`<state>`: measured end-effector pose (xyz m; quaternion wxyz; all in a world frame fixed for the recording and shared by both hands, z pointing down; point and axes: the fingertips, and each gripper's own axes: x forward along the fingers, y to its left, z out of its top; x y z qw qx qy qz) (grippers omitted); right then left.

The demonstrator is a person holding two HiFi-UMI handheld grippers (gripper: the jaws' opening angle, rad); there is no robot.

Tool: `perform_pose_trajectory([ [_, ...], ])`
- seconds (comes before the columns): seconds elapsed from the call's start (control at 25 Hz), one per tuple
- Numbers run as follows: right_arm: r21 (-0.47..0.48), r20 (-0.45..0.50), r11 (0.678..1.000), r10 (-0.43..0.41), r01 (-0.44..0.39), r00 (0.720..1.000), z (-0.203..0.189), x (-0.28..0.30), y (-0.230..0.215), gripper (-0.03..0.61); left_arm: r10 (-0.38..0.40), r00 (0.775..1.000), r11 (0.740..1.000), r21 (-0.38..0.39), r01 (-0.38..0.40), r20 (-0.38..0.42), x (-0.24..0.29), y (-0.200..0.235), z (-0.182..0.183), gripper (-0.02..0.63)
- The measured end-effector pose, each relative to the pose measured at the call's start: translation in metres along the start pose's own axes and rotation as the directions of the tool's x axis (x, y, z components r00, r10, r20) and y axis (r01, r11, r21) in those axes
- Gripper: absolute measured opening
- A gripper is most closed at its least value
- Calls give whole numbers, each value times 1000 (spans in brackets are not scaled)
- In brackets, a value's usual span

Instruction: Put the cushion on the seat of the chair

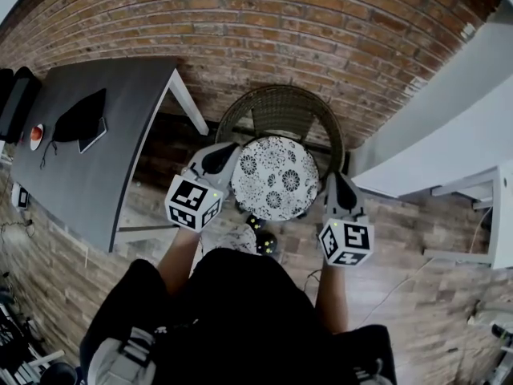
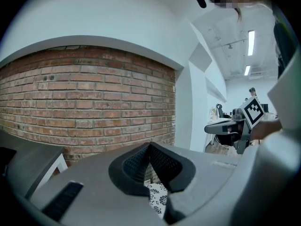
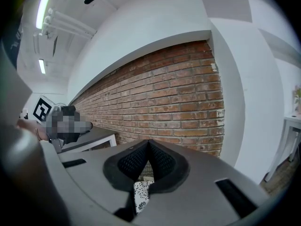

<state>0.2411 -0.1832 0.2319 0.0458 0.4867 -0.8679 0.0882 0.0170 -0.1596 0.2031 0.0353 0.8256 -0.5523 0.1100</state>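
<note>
A round cushion (image 1: 275, 177) with a black-and-white flower print is held above the wicker chair (image 1: 280, 109), covering most of the seat as seen from the head view. Whether it already touches the seat cannot be told. The left gripper (image 1: 220, 160) has the cushion's left edge and the right gripper (image 1: 338, 189) has its right edge, so the cushion sits between the two tools. In the left gripper view the jaws are closed down to a narrow line with a strip of the printed cloth pinched between them. The right gripper view shows the same, its jaws pressed together on a fold of the flowered fabric. The chair stands with its curved back toward a brick wall (image 2: 94, 93). To the chair's left is a grey table (image 1: 96, 175) with white legs and a few dark things lying on its top. The person's dark-clothed legs fill the bottom of the head view, just short of the chair.
</note>
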Motion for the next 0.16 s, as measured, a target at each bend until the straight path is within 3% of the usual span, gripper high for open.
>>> perform_pose_trajectory([
  [0.16,3,6,1000,9,-9,1000,-1,2,-1,-2,0,1000,1000,3,0,-4,3,-2,-2,3],
])
